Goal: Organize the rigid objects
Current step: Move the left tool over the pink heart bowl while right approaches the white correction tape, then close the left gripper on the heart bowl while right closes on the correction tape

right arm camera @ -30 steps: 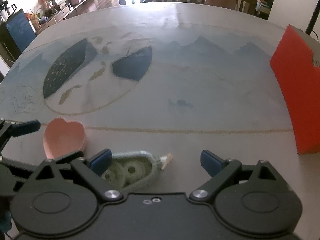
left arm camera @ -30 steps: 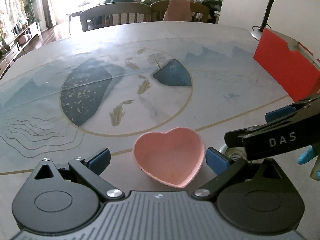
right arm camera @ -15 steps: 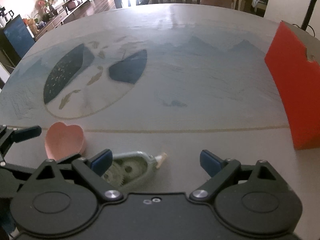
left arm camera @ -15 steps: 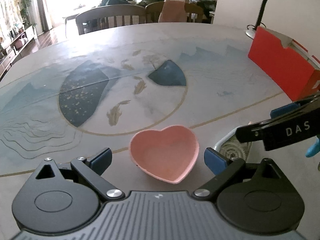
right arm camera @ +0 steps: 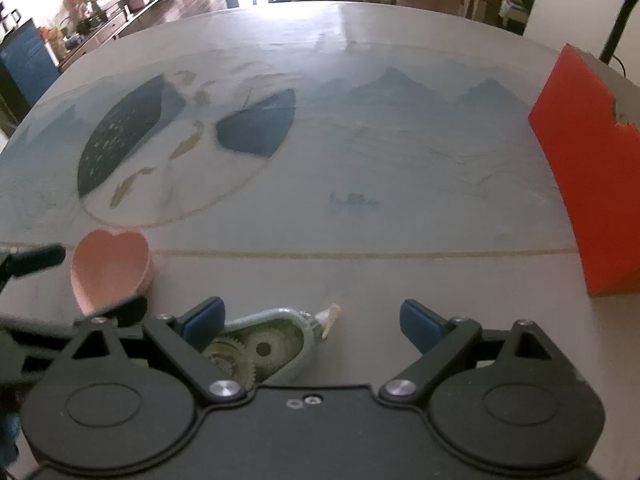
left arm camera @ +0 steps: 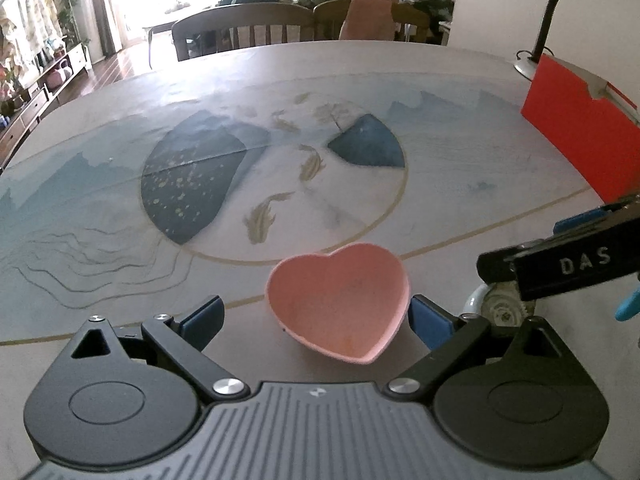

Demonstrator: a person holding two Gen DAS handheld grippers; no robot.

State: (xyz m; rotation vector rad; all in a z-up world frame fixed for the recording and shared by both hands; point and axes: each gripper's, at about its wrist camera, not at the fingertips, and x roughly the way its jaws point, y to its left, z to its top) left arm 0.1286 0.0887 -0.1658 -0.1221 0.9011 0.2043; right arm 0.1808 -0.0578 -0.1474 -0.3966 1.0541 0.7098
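Note:
A pink heart-shaped dish (left arm camera: pixel 340 304) rests on the table between the wide-apart fingers of my left gripper (left arm camera: pixel 316 314), nearer the right pad; nothing is clamped. In the right wrist view the same dish (right arm camera: pixel 110 268) lies at the left. A clear correction-tape dispenser (right arm camera: pixel 264 344) with visible gears lies flat beside the left pad of my right gripper (right arm camera: pixel 312 318), which stands open. Only its edge (left arm camera: pixel 494 308) shows in the left wrist view, under the right gripper's black finger (left arm camera: pixel 560 264).
A red box (right arm camera: pixel 592 184) stands at the table's right edge, also visible as a red box (left arm camera: pixel 580 136) in the left view. A desk lamp (left arm camera: pixel 544 20) sits behind it. Chairs (left arm camera: pixel 248 28) line the far edge of the painted round table (left arm camera: pixel 280 160).
Both grippers have drawn back slightly toward the near edge and shifted; the dish and the tape dispenser stay where they lay. Neither gripper has changed its opening.

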